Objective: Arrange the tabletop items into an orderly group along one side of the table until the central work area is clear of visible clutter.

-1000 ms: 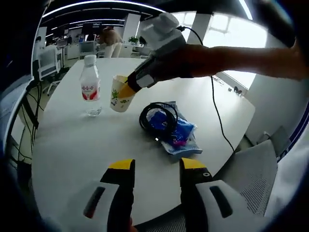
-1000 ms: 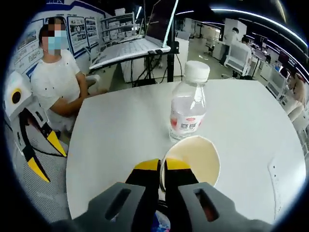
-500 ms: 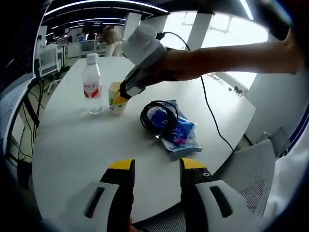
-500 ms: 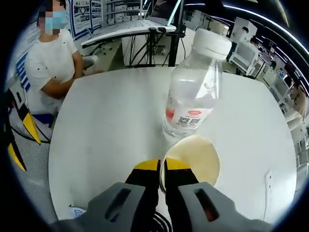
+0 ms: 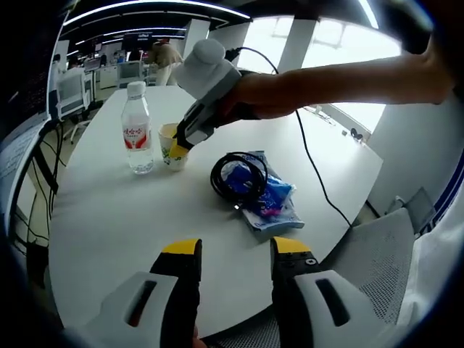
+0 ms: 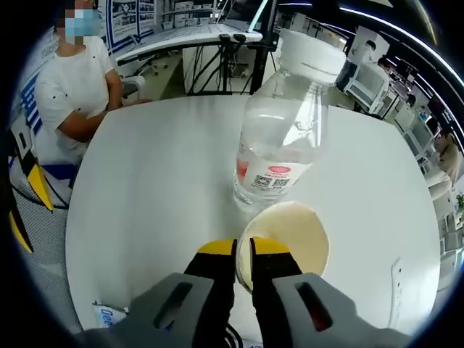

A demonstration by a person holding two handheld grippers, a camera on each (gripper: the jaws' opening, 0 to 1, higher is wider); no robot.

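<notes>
Paper cup (image 6: 290, 235) (empty) beside water bottle (image 6: 283, 141)

Clear glossy plastic bottle (image 6: 283, 138); matt paper cup (image 6: 287, 243); smooth matt white table (image 5: 145, 217); shiny blue plastic packet (image 5: 272, 199).

Grey left gripper (image 5: 225, 250), yellow-tipped jaws (black inner faces), bare forearm (image 5: 341, 80)

1. A round white table (image 5: 130, 217) stands in an open-plan office.
2. Large bright windows (image 5: 341, 43) run along the far wall, split by a white pillar (image 5: 296, 42).
3. Long ceiling light strips (image 5: 152, 7) curve overhead.
4. A grey mesh chair (image 5: 377, 254) sits at the table's edge.
5. Desks with monitors (image 6: 366, 76) fill the background, and a person in a white shirt (image 6: 76, 90) sits beside the table.
</notes>
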